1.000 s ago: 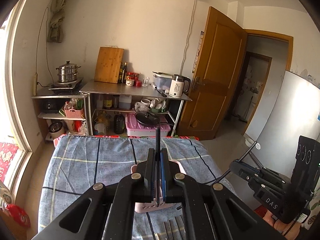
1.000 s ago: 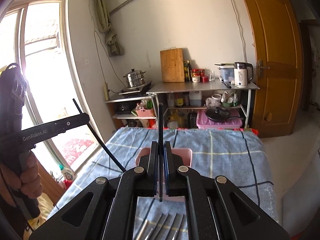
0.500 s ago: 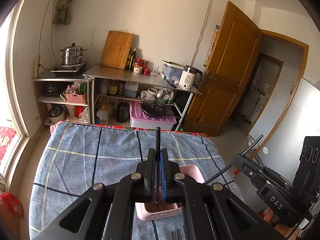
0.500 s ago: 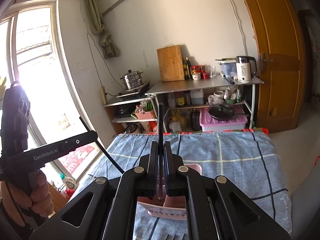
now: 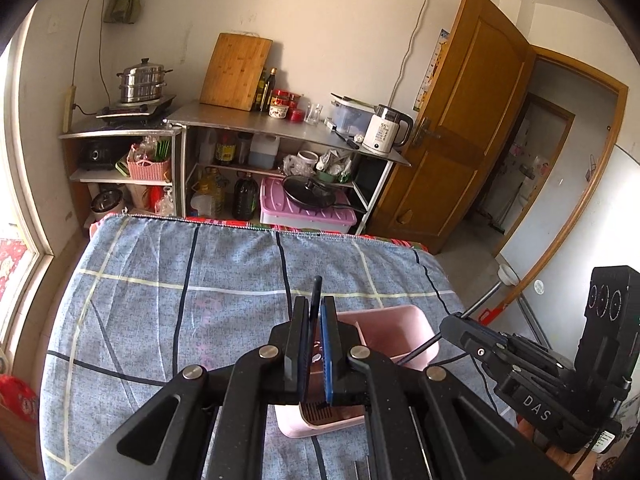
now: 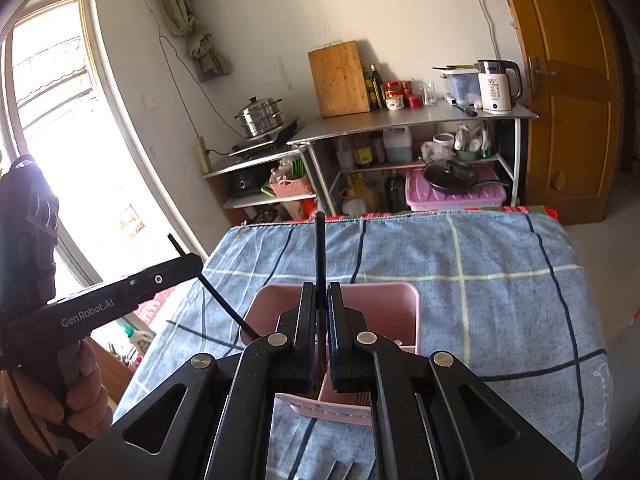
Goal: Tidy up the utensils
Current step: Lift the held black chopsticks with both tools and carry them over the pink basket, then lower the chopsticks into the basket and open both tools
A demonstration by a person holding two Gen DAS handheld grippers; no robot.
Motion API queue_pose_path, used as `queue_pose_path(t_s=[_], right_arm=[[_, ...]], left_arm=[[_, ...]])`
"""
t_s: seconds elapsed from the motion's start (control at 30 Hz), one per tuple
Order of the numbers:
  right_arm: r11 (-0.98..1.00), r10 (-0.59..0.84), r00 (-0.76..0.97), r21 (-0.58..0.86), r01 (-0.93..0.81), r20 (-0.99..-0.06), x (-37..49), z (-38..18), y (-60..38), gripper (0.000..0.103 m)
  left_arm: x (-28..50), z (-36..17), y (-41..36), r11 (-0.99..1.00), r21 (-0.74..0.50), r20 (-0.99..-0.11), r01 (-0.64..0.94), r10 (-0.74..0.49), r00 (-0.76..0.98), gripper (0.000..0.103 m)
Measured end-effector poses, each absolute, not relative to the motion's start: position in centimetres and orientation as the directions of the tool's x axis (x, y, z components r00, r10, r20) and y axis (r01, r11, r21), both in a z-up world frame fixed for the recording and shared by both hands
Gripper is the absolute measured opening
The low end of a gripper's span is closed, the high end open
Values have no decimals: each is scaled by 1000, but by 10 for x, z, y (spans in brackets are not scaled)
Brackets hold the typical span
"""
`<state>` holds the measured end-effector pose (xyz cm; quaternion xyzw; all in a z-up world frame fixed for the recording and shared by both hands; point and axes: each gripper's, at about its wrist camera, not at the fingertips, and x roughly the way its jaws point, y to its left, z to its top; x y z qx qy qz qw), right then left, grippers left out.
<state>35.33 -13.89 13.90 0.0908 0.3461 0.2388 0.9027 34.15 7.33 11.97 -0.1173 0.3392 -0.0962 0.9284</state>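
- A black chopstick (image 5: 316, 300) is clamped in the left gripper (image 5: 316, 344), another black chopstick (image 6: 320, 256) in the right gripper (image 6: 320, 320).
- Both are held above the pink utensil box (image 6: 384, 300) on the checked cloth (image 6: 500, 292).
- A stick could be dropped outside the box if released off-centre; the box could be tipped by a low jaw.

Bright daylight glares through the window (image 6: 52, 152); fisheye edges curve, darken.
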Motion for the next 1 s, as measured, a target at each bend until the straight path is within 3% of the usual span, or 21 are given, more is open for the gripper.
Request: queue_pose_path(t_s=[0.1,0.23,0.57,1.0], right_arm=[[873,489,659,319,-370,-572,349,144,-144,14],[878,478,677,314,-361,-559,341,152,-152,15],[881,472,724,294,-370,-504,284,171,-174,20],[887,462,735,278,-370,-496,197,151,-200,20]], left_arm=[[333,126,75,956,-276,-588,98,-249,770,15],[316,137,81,956,-278,-554,88,-235,799,21],[248,146,81,953,-284,-491,106,-240,837,21],[149,108,45,951,-255,-475,175,-282,834,21]])
